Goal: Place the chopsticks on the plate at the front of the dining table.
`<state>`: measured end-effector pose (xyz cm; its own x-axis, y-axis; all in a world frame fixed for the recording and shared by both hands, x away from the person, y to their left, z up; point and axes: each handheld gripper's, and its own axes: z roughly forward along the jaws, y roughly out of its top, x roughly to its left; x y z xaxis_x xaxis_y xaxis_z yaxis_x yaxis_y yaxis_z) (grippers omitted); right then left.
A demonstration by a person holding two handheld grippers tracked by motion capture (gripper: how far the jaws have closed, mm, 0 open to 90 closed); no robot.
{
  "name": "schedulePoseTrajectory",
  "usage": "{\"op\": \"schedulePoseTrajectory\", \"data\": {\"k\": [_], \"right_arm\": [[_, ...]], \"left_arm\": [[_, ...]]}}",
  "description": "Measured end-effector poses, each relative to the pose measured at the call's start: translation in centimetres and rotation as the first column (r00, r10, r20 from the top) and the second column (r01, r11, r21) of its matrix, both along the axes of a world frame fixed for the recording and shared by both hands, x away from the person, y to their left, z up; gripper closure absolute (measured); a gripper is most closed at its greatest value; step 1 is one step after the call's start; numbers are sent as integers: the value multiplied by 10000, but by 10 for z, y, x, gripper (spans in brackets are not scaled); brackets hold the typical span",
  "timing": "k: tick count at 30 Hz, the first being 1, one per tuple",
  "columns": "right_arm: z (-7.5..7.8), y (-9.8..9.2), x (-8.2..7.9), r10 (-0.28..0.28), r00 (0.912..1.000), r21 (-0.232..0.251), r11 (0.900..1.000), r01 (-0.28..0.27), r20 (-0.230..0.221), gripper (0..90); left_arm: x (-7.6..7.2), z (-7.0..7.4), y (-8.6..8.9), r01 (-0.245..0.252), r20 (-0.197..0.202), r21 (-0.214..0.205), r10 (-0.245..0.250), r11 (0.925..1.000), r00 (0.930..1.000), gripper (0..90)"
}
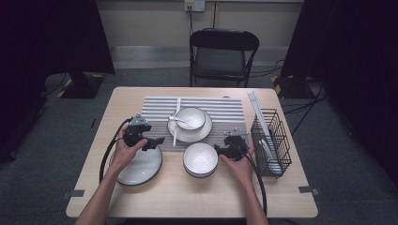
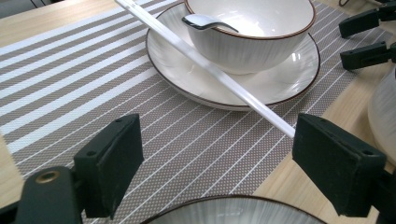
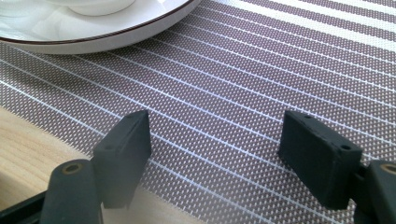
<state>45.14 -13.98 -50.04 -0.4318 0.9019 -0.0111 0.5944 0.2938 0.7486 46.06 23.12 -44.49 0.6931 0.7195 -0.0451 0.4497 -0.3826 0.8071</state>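
Note:
My left gripper is open, hovering over the far rim of an empty dark-rimmed plate at the front left. It faces a white bowl holding a white spoon, which stands on a plate. White chopsticks lie across that plate's left rim. My right gripper is open just above the striped placemat, beside an empty bowl. Nothing is between either pair of jaws.
A black wire rack with a white dish stands at the table's right edge, long white sticks leaning on it. A black folding chair stands behind the table. Bare wood lies along the front edge.

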Motion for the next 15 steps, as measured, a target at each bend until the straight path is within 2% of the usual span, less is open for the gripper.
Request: {"op": "schedulePoseTrajectory", "data": {"k": [6, 9, 15], "right_arm": [[0, 0, 0, 1, 10000, 2, 10000, -1, 2, 245], [0, 0, 0, 2, 10000, 4, 10000, -2, 0, 245], [0, 0, 0, 2, 10000, 1, 10000, -2, 0, 245]], "left_arm": [[-3, 5, 11, -160, 3, -135, 160, 9998, 9999, 161], [-5, 8, 16, -236, 166, -84, 238, 9997, 9996, 162], [-6, 10, 27, -552, 61, -10, 552, 9985, 9985, 161]]}}
